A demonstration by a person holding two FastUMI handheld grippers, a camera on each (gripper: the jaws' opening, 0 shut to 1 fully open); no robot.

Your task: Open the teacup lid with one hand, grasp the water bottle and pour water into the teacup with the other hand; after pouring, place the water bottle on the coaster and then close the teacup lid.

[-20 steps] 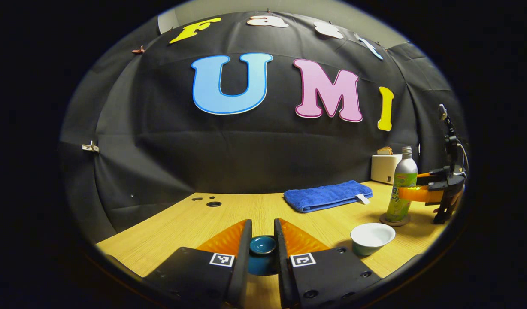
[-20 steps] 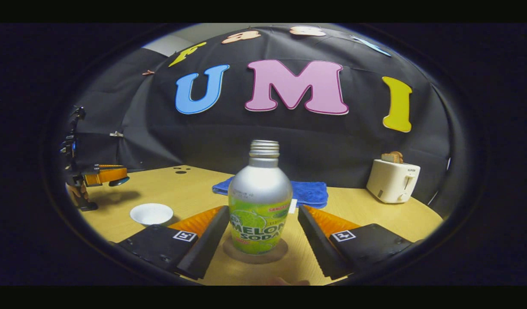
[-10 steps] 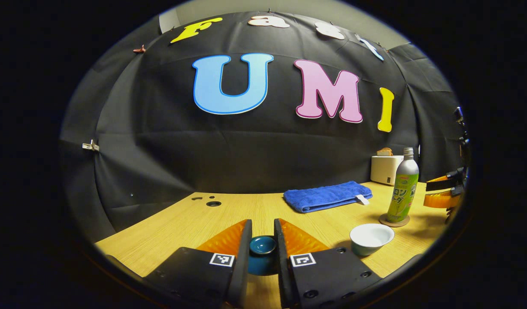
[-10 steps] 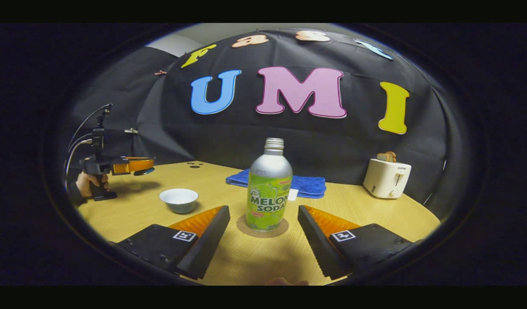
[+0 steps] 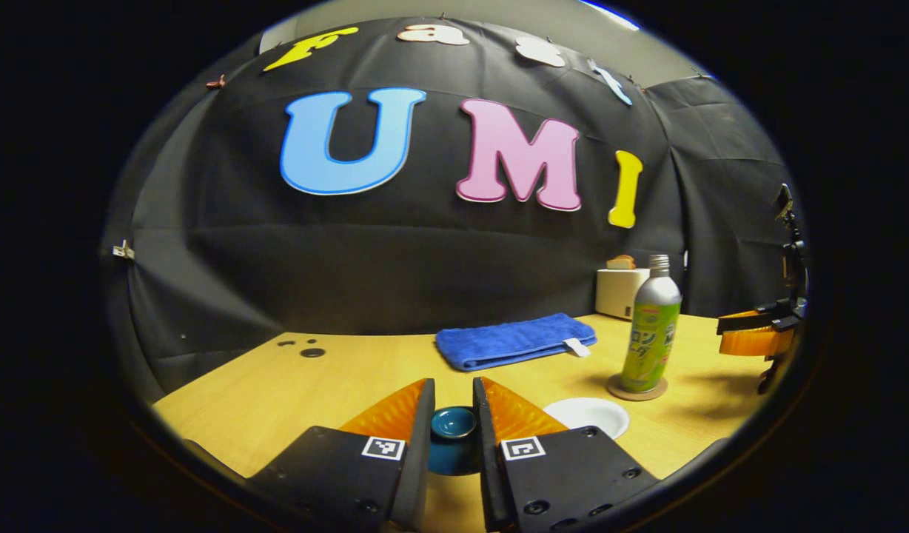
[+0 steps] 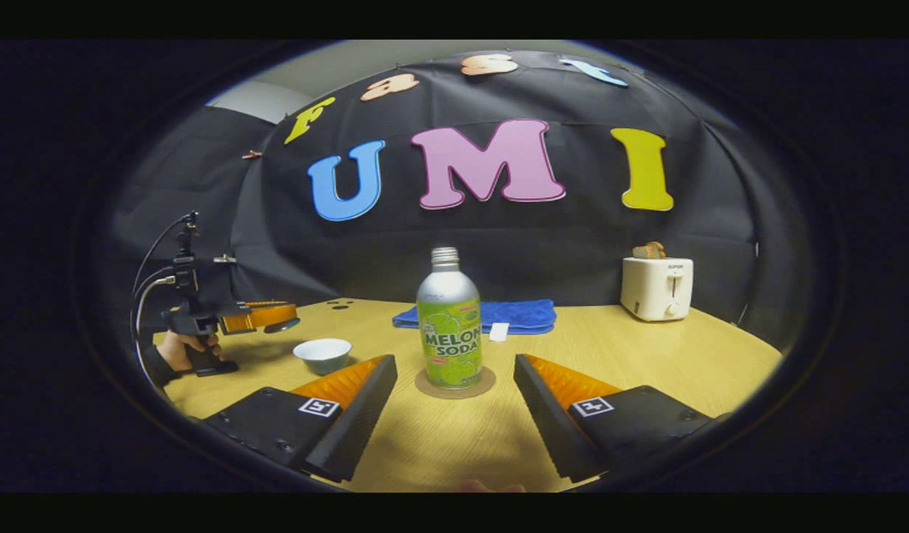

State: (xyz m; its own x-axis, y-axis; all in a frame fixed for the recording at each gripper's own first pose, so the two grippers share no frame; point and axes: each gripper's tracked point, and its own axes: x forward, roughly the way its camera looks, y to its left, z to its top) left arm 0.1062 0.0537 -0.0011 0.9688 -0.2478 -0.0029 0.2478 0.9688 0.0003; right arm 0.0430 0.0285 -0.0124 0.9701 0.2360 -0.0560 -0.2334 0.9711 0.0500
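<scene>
Pinching the teacup lid (image 5: pixel 453 437) between both fingers, the left gripper (image 5: pixel 453 444) hangs near the uncovered teacup (image 6: pixel 322 354). Right gripper (image 6: pixel 454 414) is spread wide, apart from the water bottle (image 6: pixel 448 329) standing upright on its coaster (image 6: pixel 454 386).

Left gripper (image 5: pixel 453 414) is holding the blue teacup lid (image 5: pixel 453 438) between both fingers, lifted above the wooden table (image 5: pixel 292 389). The white teacup (image 5: pixel 588 414) is sitting open just right of the fingers, partly hidden behind the right one. Beyond it, the green water bottle (image 5: pixel 651 329) is standing upright on a round coaster (image 5: pixel 636 389). A folded blue towel (image 5: pixel 514 340) is lying near the back wall; a white toaster (image 5: pixel 617 289) is standing behind the bottle. The right gripper (image 5: pixel 754 337) is hovering at the far right edge, apart from the bottle.
</scene>
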